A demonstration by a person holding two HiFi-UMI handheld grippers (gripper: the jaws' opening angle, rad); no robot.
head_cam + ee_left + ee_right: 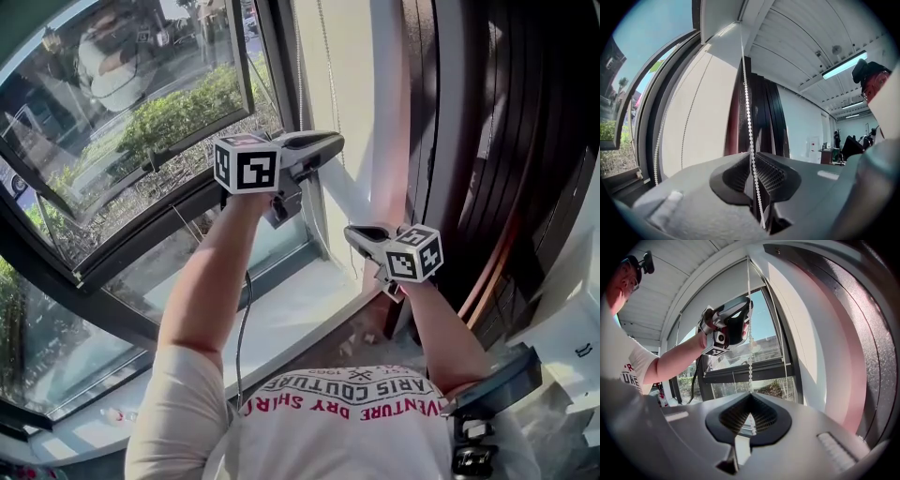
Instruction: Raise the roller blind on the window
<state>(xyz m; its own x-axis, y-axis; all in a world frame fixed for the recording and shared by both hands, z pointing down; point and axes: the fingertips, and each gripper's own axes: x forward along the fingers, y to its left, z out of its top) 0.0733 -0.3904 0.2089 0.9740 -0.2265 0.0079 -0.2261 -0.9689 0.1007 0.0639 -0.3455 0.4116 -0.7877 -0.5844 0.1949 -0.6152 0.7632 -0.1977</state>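
A white bead chain point(746, 93) hangs down beside the cream roller blind point(703, 108), which covers the pane by the window's side. Held high, my left gripper point(752, 157) has its jaws close around the chain with a narrow gap, and the pads do not press on it. Lower down, my right gripper point(750, 397) is shut on the same chain point(750, 362), with its tips meeting on the beads. In the head view the left gripper point(328, 142) is above and left of the right gripper point(352, 232), both beside the blind point(349, 66). From the right gripper view the left gripper point(748, 308) shows up on the chain.
Dark brown folded panels point(469, 141) stand right of the blind. A tilted window sash point(141, 122) opens outward at the left, above a pale sill point(281, 319). A second chain strand point(658, 154) hangs by the frame. A black device point(487, 394) sits at the person's waist.
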